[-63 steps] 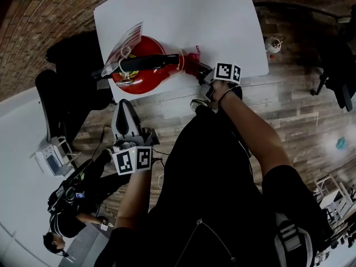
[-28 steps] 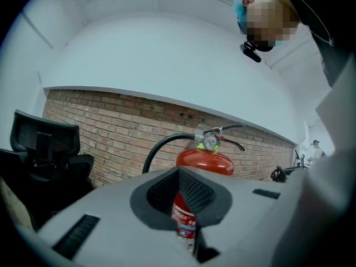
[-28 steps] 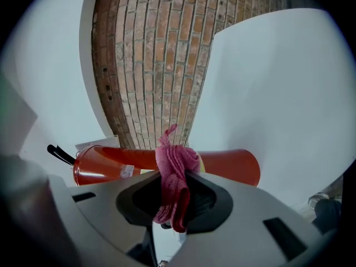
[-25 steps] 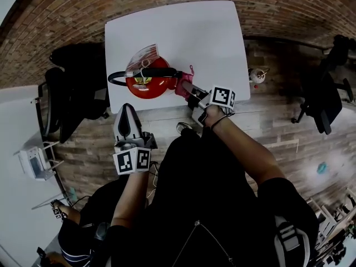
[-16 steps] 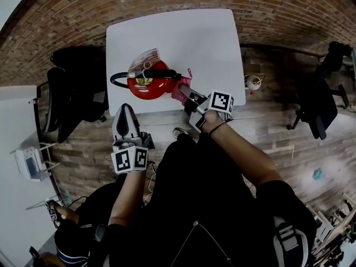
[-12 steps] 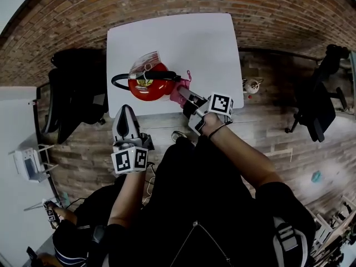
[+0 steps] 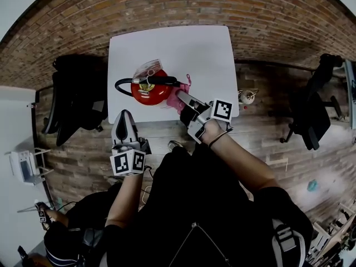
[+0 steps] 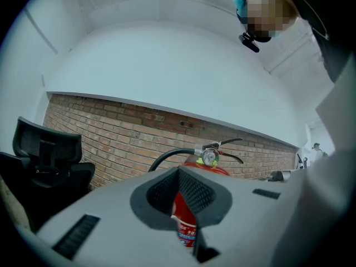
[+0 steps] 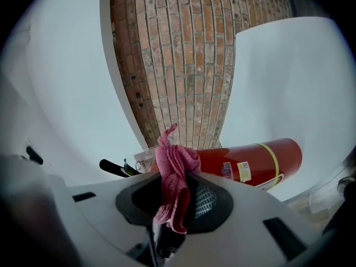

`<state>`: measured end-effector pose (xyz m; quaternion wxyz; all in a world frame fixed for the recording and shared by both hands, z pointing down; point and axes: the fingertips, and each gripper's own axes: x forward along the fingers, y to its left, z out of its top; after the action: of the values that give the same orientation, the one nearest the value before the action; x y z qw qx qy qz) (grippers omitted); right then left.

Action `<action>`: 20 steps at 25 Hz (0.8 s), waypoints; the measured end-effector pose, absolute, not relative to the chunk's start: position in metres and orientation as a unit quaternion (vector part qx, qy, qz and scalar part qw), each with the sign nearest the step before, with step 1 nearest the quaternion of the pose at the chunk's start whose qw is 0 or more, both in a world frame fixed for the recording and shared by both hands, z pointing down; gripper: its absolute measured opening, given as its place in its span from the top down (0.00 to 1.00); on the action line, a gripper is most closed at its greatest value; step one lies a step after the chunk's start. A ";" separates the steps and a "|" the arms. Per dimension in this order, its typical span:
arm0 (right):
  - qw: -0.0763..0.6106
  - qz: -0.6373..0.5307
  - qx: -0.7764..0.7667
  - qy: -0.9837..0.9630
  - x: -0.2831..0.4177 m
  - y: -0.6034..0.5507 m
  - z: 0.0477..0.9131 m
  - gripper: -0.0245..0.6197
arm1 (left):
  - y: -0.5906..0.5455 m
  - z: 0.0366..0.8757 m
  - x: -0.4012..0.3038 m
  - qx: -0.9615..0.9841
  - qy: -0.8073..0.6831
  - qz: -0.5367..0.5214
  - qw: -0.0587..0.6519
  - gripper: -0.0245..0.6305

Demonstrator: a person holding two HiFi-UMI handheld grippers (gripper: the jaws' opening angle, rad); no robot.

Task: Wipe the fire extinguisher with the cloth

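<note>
the red fire extinguisher (image 7: 149, 89) stands upright on the white table (image 7: 194, 49), near its front edge. my right claw (image 7: 182, 98) pinches the pink cloth (image 9: 171, 174) just beside it. my left claw (image 7: 125, 118) hangs pressed together, empty, off the table.

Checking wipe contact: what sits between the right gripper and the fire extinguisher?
Only the pink cloth, clamped by the right gripper, lies before the red fire extinguisher; the right gripper view shows it.

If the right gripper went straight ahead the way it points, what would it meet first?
Probably the fire extinguisher. The pink cloth clamped in the right gripper would press against its red body, which looks close ahead.
</note>
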<state>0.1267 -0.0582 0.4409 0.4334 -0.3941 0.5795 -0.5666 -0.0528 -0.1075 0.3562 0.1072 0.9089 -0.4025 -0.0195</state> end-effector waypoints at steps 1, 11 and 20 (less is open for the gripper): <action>0.440 -0.565 -0.389 0.580 0.127 -0.058 0.435 0.80 | -0.108 0.356 -0.053 0.909 -0.403 -0.022 0.106 0.92; 0.478 -0.551 -0.347 0.590 0.126 -0.056 0.396 0.80 | -0.109 0.343 -0.057 0.907 -0.407 -0.036 0.100 0.92; 0.509 -0.536 -0.321 0.591 0.128 -0.050 0.381 0.80 | -0.105 0.332 -0.050 0.910 -0.401 -0.043 0.092 0.92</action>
<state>0.1281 -0.0498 0.3807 0.5091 -0.3213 0.5915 -0.5364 -0.0505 -0.1050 0.3318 0.0924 0.9104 -0.4011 -0.0431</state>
